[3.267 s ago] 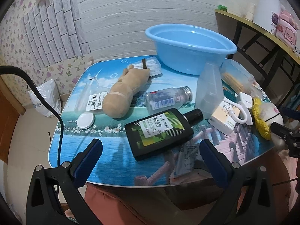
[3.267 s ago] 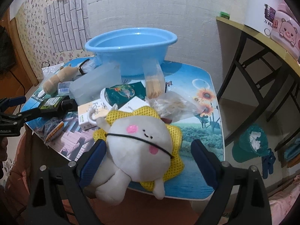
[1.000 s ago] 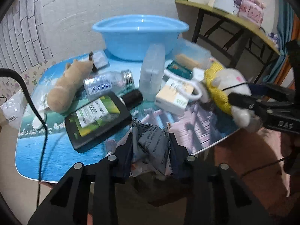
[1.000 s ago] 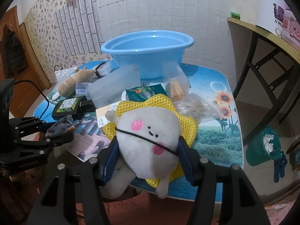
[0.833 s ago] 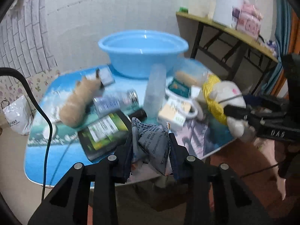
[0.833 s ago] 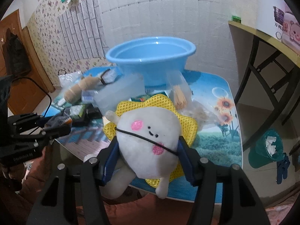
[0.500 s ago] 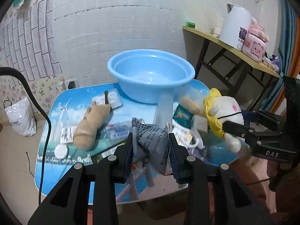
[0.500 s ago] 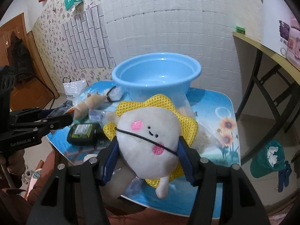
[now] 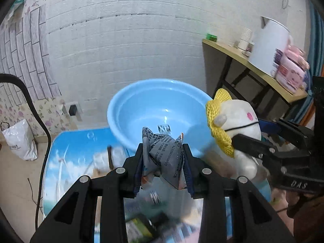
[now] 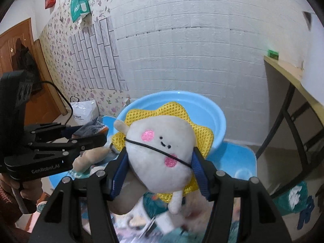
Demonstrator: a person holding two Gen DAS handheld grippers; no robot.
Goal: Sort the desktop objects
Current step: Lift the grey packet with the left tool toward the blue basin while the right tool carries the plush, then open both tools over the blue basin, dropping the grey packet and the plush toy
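My left gripper (image 9: pixel 163 167) is shut on a crumpled grey printed packet (image 9: pixel 164 158), held up in front of the blue basin (image 9: pixel 154 109). My right gripper (image 10: pixel 160 170) is shut on a white plush toy with a yellow mesh collar (image 10: pixel 160 151), lifted above the table before the same blue basin (image 10: pixel 210 109). In the left wrist view the plush toy (image 9: pixel 237 125) hangs at the basin's right rim, pinched by the right gripper (image 9: pixel 251 133). In the right wrist view the left gripper (image 10: pixel 101 133) with the grey packet (image 10: pixel 91 128) sits left of the basin.
The blue picture-printed table (image 9: pixel 66 154) carries a tan plush (image 10: pixel 89 160) and blurred clutter below the grippers. A wooden side table (image 9: pixel 253 68) with a white kettle (image 9: pixel 269 42) stands at right. A white bag (image 9: pixel 18 139) lies on the floor at left. A black cable (image 9: pixel 38 125) hangs there.
Both grippers have risen and moved toward the blue basin, carrying the grey packet and the plush toy. The basin now looms larger, and the table clutter has dropped low and blurred.
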